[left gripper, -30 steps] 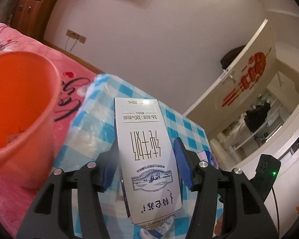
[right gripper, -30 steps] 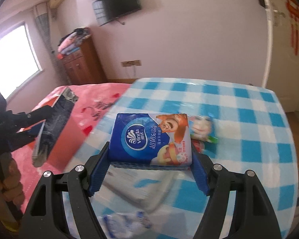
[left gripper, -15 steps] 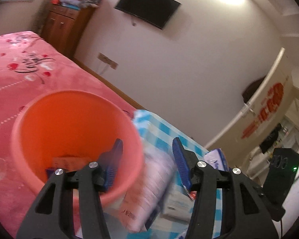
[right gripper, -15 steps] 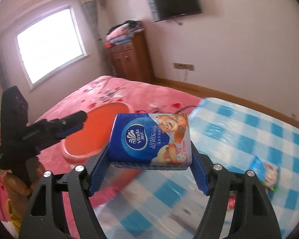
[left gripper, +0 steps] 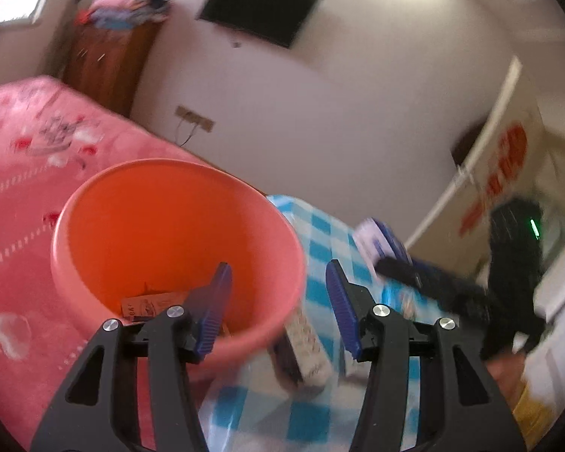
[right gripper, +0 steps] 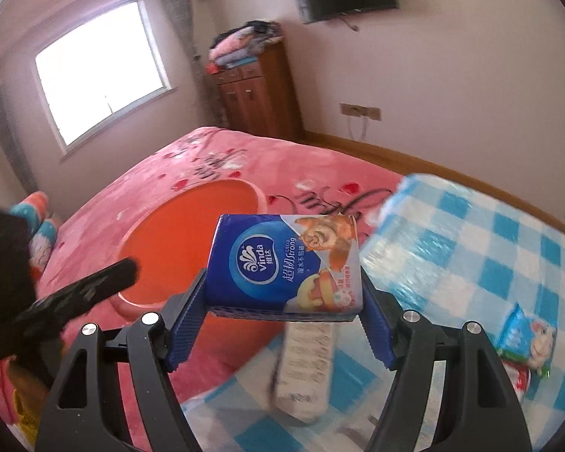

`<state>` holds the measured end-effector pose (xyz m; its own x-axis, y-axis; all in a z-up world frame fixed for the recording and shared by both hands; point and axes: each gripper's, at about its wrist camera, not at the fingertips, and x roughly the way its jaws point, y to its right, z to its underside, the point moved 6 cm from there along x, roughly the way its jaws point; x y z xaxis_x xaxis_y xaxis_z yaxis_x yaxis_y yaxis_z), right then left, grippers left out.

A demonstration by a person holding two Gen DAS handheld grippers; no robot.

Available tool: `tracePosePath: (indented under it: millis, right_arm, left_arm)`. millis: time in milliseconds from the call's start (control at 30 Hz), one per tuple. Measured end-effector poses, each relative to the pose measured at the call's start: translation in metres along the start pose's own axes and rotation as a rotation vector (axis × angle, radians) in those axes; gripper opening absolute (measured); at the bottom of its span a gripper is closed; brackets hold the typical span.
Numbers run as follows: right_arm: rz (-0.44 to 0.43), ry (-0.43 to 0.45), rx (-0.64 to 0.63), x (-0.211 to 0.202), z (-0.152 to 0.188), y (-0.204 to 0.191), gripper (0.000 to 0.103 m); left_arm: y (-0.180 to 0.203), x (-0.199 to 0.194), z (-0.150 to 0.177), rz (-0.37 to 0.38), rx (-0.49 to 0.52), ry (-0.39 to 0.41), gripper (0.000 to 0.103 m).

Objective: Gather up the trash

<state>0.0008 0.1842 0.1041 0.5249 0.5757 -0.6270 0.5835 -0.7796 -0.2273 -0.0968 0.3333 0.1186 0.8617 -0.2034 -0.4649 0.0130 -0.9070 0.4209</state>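
One tissue pack (right gripper: 286, 263) lies crosswise in right gripper (right gripper: 282, 316) — label up.

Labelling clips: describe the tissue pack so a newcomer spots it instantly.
Find the pink bed with the orange bucket on it. Just in front of the bucket, the tissue pack is clamped in the right tongs. It is the only dark blue pack with a white Vinda logo and cartoon bears.

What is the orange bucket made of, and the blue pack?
The bucket looks like plastic: one smooth, even orange wall with a rolled rim and a soft sheen. The pack, clamped in the right gripper, seems wrapped in thin glossy plastic film, since its printed face shines and its corners look soft; probably tissues inside, though that is not visible.
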Motion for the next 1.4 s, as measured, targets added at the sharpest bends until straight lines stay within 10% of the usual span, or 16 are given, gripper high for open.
tracePosePath:
  millis: [367,933,1067,1400]
  right_arm:
    - [0.112,-0.005,0.143,-0.039,0.061,0.082,0.073]
    - [0.086,0.029,0.285,-0.084,0.127,0.149,0.073]
    - [0.076,0.030,0.305,-0.083,0.131,0.158,0.073]
    - [0.062,0.014,0.304,-0.078,0.134,0.151,0.073]
  left_arm:
    - [0.073,0.045,0.092,-0.109,0.153,-0.146,0.082]
    - [0.045,0.166,0.112,-0.464,0.097,-0.299,0.083]
    - [0.043,0.171,0.113,-0.487,0.107,-0.303,0.066]
    - [0.080,0.152,0.104,-0.350,0.135,-0.264,0.065]
